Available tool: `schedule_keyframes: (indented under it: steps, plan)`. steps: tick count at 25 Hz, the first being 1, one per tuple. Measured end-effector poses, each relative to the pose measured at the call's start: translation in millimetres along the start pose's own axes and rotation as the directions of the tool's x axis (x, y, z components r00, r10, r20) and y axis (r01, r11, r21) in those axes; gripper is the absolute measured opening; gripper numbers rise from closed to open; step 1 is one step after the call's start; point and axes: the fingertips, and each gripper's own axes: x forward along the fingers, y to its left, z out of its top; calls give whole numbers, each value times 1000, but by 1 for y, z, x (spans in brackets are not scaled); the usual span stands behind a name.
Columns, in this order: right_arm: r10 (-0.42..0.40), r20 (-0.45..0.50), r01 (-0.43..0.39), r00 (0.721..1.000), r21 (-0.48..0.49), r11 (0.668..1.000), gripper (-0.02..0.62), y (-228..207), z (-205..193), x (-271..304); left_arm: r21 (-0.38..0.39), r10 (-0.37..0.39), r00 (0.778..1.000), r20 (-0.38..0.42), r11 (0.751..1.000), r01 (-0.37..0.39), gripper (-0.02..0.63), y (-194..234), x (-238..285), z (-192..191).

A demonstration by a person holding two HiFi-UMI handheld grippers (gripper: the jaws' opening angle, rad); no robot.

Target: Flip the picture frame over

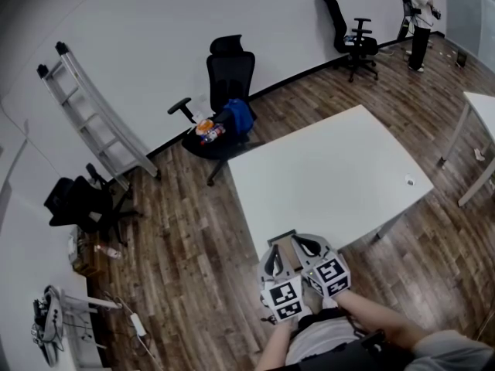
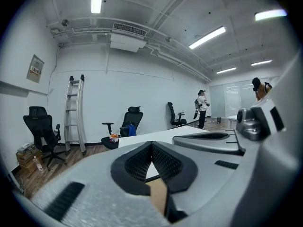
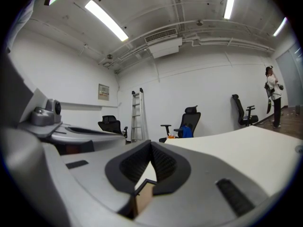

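Observation:
The picture frame (image 1: pixel 285 248) lies at the near edge of the white table (image 1: pixel 332 168), brown backing up, with a dark border. My left gripper (image 1: pixel 274 258) is at its left side and my right gripper (image 1: pixel 311 247) at its right, side by side. Both are shut, pads meeting. In the left gripper view a brown corner of the frame (image 2: pixel 159 196) shows low in the gap under the left gripper (image 2: pixel 151 144). In the right gripper view the frame's corner (image 3: pixel 143 196) shows the same way below the right gripper (image 3: pixel 151 144). I cannot tell whether either gripper touches the frame.
A small pale object (image 1: pixel 409 180) sits near the table's right edge. A black office chair (image 1: pixel 227 91) with a blue item stands beyond the far-left corner, a ladder (image 1: pixel 93 114) leans on the wall, and a second white table (image 1: pixel 481 107) is at the right. A person (image 1: pixel 420 22) stands far back.

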Motion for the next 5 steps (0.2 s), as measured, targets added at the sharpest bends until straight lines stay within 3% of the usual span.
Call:
schedule_keyframes:
  steps: [5]
  plan:
    - [-2, -4, 2, 1000, 0, 1000, -2, 0, 1, 4, -14, 4, 1000, -6, 1000, -4, 3, 5, 2, 0]
